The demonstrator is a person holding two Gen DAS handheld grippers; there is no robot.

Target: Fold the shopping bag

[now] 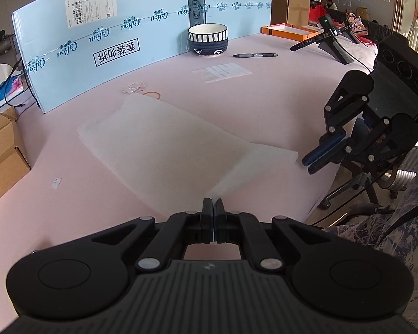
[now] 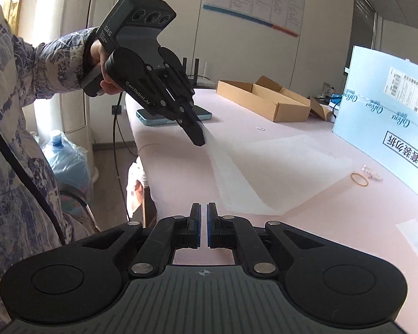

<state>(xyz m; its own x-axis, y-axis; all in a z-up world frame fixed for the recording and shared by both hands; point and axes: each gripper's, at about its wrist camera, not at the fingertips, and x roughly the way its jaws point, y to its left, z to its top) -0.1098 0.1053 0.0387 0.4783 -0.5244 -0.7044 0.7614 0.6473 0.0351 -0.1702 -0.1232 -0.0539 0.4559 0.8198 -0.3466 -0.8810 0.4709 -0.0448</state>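
Note:
A translucent white shopping bag (image 1: 164, 144) lies flat on the pink table (image 1: 69, 208). My left gripper (image 1: 213, 203) is shut on the bag's near corner, which rises off the table in a taut fold. From the right wrist view, the left gripper (image 2: 200, 138) hangs tilted down over the table with the bag (image 2: 278, 167) trailing from its tips. My right gripper (image 2: 204, 208) is shut with nothing between its fingers. It sits just beside the bag's other near corner, at the table's edge (image 1: 309, 165).
A light blue foam board (image 1: 111, 47) stands along the far side. Near it are a striped bowl (image 1: 208, 40), a pen (image 1: 255, 55) and a rubber band (image 1: 152, 93). A phone (image 2: 175, 117) and an open cardboard box (image 2: 264, 100) lie at the table's far end.

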